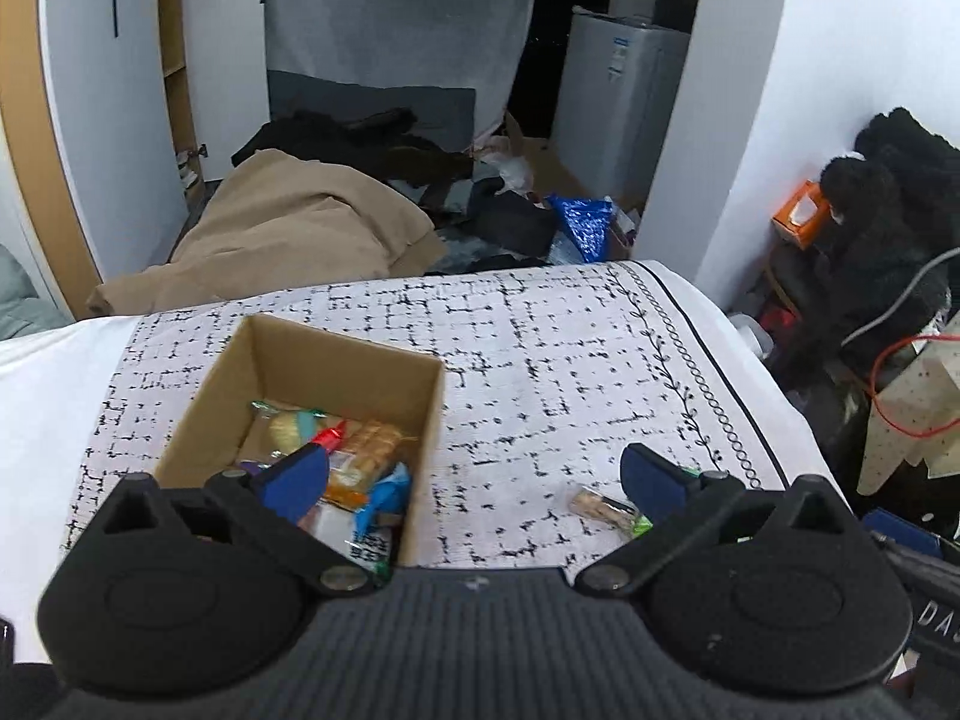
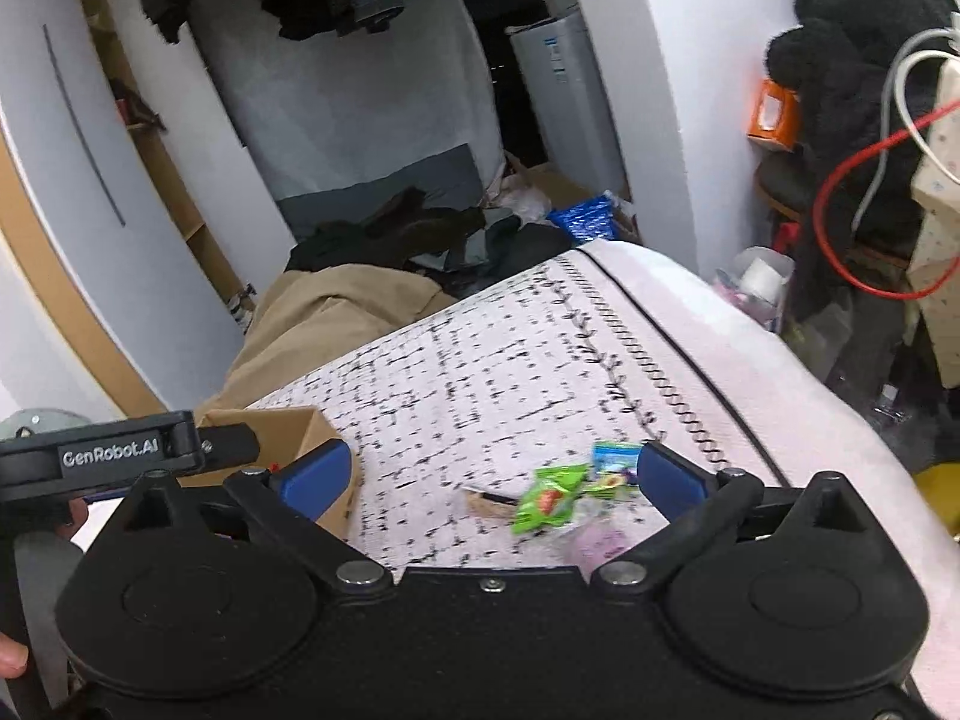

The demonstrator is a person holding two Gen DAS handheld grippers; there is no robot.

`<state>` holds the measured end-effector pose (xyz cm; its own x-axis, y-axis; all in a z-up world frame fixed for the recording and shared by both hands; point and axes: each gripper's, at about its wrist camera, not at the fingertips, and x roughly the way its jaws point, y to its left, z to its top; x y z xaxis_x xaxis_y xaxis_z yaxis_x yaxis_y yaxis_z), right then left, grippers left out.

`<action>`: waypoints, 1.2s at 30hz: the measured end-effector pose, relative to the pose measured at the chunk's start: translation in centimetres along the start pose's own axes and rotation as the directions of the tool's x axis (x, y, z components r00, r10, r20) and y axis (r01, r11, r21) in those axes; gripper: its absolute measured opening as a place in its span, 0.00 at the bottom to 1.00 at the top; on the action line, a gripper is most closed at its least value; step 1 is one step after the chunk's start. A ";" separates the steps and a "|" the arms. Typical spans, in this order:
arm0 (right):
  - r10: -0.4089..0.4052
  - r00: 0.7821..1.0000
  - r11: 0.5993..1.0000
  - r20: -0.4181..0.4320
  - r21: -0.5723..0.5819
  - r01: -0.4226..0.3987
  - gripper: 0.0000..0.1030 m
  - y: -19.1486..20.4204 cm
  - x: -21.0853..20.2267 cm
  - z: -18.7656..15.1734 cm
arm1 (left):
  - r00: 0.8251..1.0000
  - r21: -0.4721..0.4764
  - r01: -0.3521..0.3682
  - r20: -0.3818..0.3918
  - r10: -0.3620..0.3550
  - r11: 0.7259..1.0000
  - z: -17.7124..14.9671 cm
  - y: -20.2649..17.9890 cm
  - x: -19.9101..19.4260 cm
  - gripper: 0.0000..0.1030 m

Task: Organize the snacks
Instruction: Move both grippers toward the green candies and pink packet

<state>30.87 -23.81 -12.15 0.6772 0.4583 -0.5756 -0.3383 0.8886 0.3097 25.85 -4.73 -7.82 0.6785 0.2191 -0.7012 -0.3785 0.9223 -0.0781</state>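
- Across the lower left of the left wrist view, an open brown cardboard box (image 1: pixel 312 360) stands on the bench covered by a white cloth with black dashed print (image 1: pixel 540 360); wrapped snacks in the box (image 1: pixel 354 462) lie in a loose heap on its floor.
- Left claw (image 1: pixel 474 474) is spread wide and holds nothing; its left blue pad sits above the box's mouth, its right blue pad above bare cloth.
- One small clear-wrapped biscuit-coloured snack (image 1: pixel 594 504) lies on the cloth at lower right, just beside the right pad and well apart from the box.
- Moving to the right wrist view, the right claw (image 2: pixel 492 474) is likewise wide and empty, aimed at the cloth.
- Lower centre there holds a loose cluster: a bright green snack packet (image 2: pixel 549 498), a light blue packet (image 2: pixel 615 459) behind it, a pale pink wrapper (image 2: pixel 600 540) nearest the camera, and a small brown piece to their left. This view is motion-blurred, so finer detail cannot be told.
- At the left edge, the box corner (image 2: pixel 312 438) shows behind the left pad, with the other black handheld tool crossing in front.
- Judgement: the step in hand looks like picking a loose packet for the box. Centre the jaws on one packet only, come down square to the cloth, pinch the crimped wrapper rather than the fabric, then carry it over the box's near wall before letting go.
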 end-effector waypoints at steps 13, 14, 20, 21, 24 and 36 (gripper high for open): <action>-0.063 0.998 0.997 -0.004 0.054 0.063 1.00 -4.5 -0.5 0.2 | 0.999 0.039 -0.019 -0.039 0.021 0.999 -0.3 -2.6 1.0 1.00; -0.068 0.998 0.996 -0.009 0.056 0.068 1.00 -4.7 -0.4 0.2 | 0.999 0.043 -0.018 -0.039 0.020 0.999 -0.4 -2.7 1.1 1.00; -0.102 0.994 0.991 -0.032 0.087 0.105 1.00 -6.5 -0.1 0.0 | 0.999 0.083 0.011 -0.050 -0.007 0.997 -0.6 -4.0 2.2 1.00; -0.107 0.994 0.989 -0.036 0.097 0.110 1.00 -6.9 -0.1 0.0 | 0.999 0.086 0.016 -0.048 -0.012 0.996 -0.7 -4.2 2.4 1.00; -0.110 0.993 0.986 -0.041 0.125 0.115 1.00 -7.8 0.2 -0.1 | 0.999 0.097 0.028 -0.047 -0.024 0.995 -1.0 -4.8 3.0 1.00; -0.105 0.988 0.986 -0.115 0.117 0.119 0.95 -8.5 3.0 -1.2 | 0.989 0.046 0.098 -0.113 -0.092 0.994 -2.0 -5.8 7.3 0.96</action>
<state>35.03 -29.99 -17.46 0.6292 0.3608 -0.6884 -0.1763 0.9289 0.3257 31.73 -9.07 -13.89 0.6347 0.0959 -0.7668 -0.2808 0.9531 -0.1133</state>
